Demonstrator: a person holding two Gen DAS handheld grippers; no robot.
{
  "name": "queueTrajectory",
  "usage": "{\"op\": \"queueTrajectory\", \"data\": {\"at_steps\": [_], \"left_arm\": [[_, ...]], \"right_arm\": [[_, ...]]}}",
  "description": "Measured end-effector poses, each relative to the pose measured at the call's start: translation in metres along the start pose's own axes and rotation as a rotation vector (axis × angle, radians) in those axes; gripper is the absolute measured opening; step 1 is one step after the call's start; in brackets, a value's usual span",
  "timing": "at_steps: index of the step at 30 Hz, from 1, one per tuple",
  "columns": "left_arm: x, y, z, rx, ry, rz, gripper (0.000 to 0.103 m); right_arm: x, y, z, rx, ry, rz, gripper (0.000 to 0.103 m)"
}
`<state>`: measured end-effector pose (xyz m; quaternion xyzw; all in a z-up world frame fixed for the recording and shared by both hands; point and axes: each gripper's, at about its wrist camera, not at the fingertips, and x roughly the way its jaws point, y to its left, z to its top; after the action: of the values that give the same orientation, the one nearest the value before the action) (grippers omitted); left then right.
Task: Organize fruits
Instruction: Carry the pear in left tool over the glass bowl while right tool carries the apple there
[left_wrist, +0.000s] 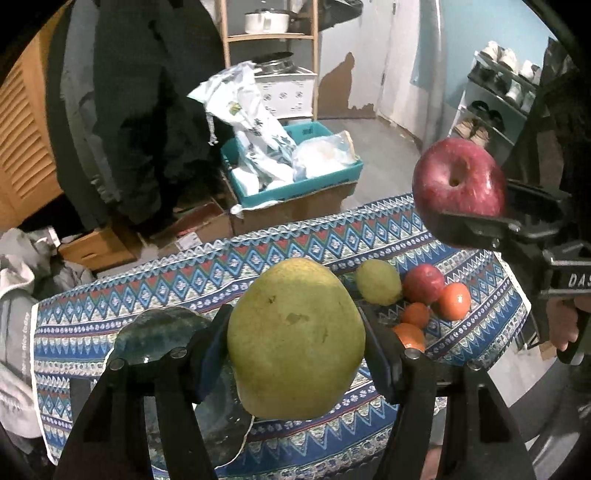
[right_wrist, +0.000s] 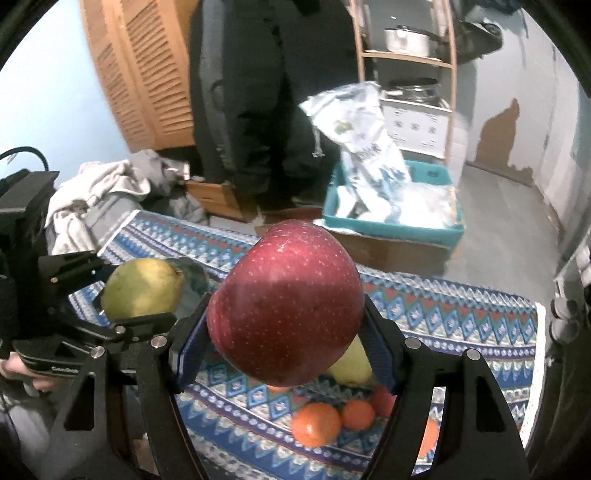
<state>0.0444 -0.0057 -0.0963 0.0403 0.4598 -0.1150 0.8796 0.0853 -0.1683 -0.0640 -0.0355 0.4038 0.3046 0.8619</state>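
A: Left wrist view is showing the left gripper pinching a big green pear between its pads, lifted above the patterned tablecloth.

B: And the right gripper is squeezing a red apple, also held up over the cloth.

A: Beyond the pear, a loose pile is sitting on the cloth: a smaller green fruit, another red apple, several oranges.

B: A glass dish is lying just left of the pear.

A: I'm judging the pear risky: smooth, heavy, gripped at its widest part, possibly slipping.

B: Dropping either fruit could be scattering the pile.
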Motion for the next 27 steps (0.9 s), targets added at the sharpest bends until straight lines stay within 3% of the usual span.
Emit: {"op": "queueTrajectory", "data": {"at_steps": [11, 27], "left_arm": [[-0.011, 0.045, -0.019, -0.083, -0.004, 0.027, 0.068], [-0.003, 0.128, -0.068, -0.224, 0.04, 0.107, 0.068]], "right_arm": [[0.034, 0.05, 0.014, -0.069, 0.04, 0.08, 0.074], [0.118, 0.119, 0.021, -0.136, 0.166, 0.175, 0.074]]}}
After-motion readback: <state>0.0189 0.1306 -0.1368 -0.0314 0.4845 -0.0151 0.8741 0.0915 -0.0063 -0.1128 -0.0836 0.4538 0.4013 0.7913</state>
